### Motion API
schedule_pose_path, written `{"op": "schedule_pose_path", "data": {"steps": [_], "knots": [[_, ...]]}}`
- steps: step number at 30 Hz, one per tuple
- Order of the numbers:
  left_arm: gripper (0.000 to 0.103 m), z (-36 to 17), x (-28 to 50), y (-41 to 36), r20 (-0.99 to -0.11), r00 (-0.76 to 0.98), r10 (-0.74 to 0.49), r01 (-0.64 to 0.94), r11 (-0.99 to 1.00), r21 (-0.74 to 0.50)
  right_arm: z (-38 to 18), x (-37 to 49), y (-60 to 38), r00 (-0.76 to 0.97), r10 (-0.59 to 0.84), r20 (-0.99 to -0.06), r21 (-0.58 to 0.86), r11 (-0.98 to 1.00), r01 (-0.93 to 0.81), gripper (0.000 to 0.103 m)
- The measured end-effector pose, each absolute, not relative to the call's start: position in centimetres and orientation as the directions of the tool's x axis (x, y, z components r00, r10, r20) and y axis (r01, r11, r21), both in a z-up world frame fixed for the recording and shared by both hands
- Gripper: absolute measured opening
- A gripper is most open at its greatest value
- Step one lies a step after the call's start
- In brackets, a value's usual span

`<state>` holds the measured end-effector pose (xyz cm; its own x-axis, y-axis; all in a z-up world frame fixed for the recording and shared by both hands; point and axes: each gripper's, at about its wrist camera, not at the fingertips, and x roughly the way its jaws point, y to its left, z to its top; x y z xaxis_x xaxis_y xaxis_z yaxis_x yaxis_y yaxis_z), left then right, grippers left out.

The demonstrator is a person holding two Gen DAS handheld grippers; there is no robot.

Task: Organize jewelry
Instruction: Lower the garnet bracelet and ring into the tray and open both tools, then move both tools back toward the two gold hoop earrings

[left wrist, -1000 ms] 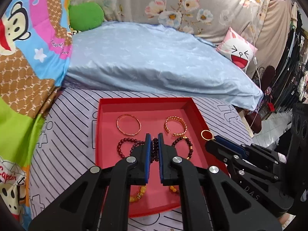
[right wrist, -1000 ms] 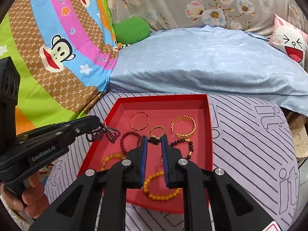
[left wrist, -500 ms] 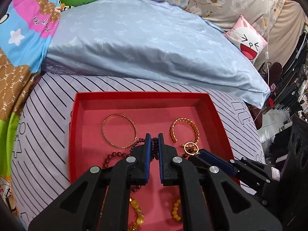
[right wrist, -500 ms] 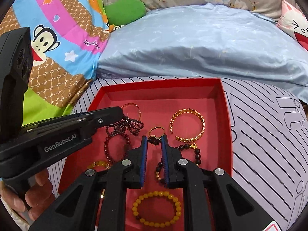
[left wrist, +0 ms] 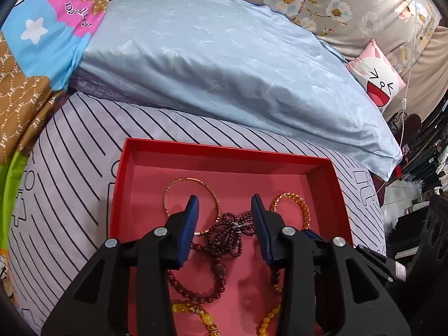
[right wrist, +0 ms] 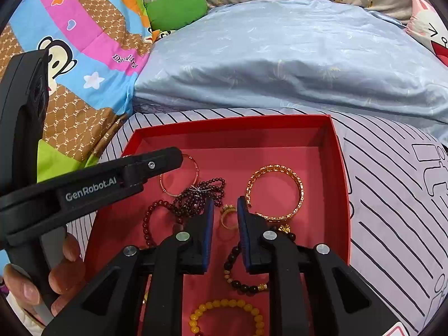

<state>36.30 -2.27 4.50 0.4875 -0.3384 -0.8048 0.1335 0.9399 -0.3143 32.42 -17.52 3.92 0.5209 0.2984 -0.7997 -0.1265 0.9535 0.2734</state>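
Observation:
A red tray (left wrist: 224, 149) (right wrist: 340, 151) lies on the striped bed cover and holds several bracelets. My left gripper (left wrist: 225, 210) is open above a heap of small dark red beads (left wrist: 228, 233) that lies on the tray floor; the heap also shows in the right wrist view (right wrist: 200, 193). My right gripper (right wrist: 225, 212) is open, and a gold ring (right wrist: 228, 217) lies on the tray between its fingers. A thin gold bangle (left wrist: 179, 184) and a textured gold cuff (right wrist: 275, 191) lie near the tray's far side.
A dark red bead bracelet (left wrist: 196, 288), yellow bead bracelets (right wrist: 226, 316) and a dark bracelet with gold beads (right wrist: 243, 280) fill the near part of the tray. A blue pillow (left wrist: 224, 70) lies behind it, a cartoon blanket (right wrist: 70, 42) to the left.
Both grippers have lowered into the tray and opened. The left let go of the dark red bead string, the right let go of the gold ring; both now lie on the tray floor.

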Motion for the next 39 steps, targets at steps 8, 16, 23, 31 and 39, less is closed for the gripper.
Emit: {"op": "schedule_pose_path", "data": {"steps": [8, 16, 23, 31, 39], "knots": [[0.044, 5.5, 35.0, -1.6, -0.789, 0.534, -0.304, 0.136, 0.952, -0.275, 4.3, 31.6, -17.5, 0.538, 0.289, -0.792, 0.264, 0.956, -0.125, 0.018], [0.044, 7.2, 33.0, -1.3, -0.769, 0.569, -0.29, 0.139, 0.956, -0.258, 6.4, 29.1, -17.6, 0.577, 0.269, -0.771, 0.237, 0.962, -0.133, 0.018], [0.044, 9.1, 29.3, -0.9, -0.745, 0.615, -0.258, 0.144, 0.966, -0.216, 8.5, 25.5, -18.0, 0.611, 0.261, -0.747, 0.233, 0.964, -0.127, 0.019], [0.045, 9.6, 23.7, 0.0, -0.729, 0.641, -0.238, 0.152, 0.971, -0.184, 9.3, 19.5, -18.9, 0.64, 0.237, -0.731, 0.215, 0.97, -0.114, 0.02], [0.046, 8.7, 17.6, 0.0, -0.725, 0.66, -0.199, 0.154, 0.98, -0.129, 7.9, 13.2, -19.5, 0.63, 0.216, -0.746, 0.203, 0.975, -0.094, 0.02]]}}
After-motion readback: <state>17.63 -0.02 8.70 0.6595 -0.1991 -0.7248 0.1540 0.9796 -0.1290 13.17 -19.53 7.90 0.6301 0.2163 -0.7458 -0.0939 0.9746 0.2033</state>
